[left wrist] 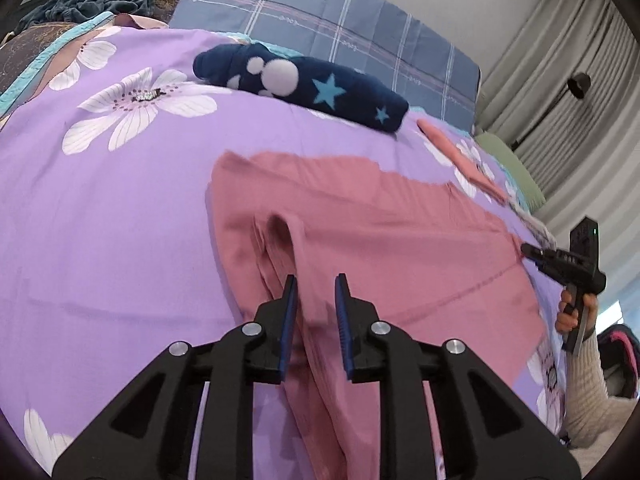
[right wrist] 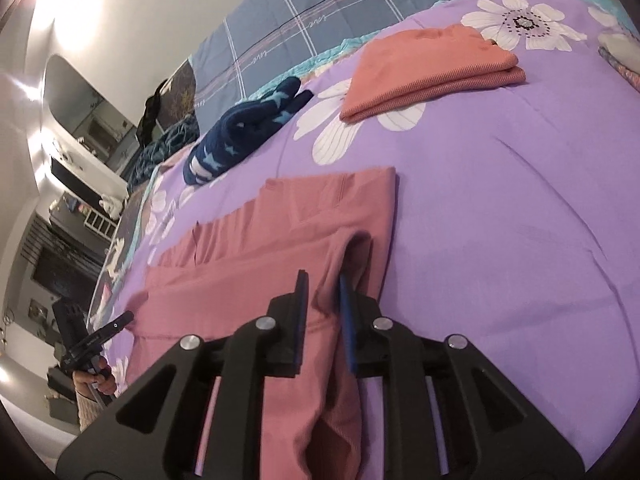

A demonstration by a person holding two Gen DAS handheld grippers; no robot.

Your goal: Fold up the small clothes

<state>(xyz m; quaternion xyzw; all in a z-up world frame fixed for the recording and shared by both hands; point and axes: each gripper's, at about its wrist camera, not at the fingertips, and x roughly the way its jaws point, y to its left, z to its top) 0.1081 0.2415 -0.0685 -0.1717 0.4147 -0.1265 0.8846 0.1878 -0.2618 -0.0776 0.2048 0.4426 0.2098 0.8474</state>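
Note:
A pink garment lies spread on the purple flowered bedspread. My left gripper is shut on a raised fold of its near edge; cloth fills the gap between the blue pads. My right gripper is shut on a bunched fold at the garment's other end. Each gripper shows in the other's view: the right one at the garment's far right edge, the left one at its left edge.
A folded salmon cloth and a navy star-patterned garment lie further up the bedspread. A blue plaid pillow lies at the head. Grey curtains hang at the right. A green pillow sits beside the bed edge.

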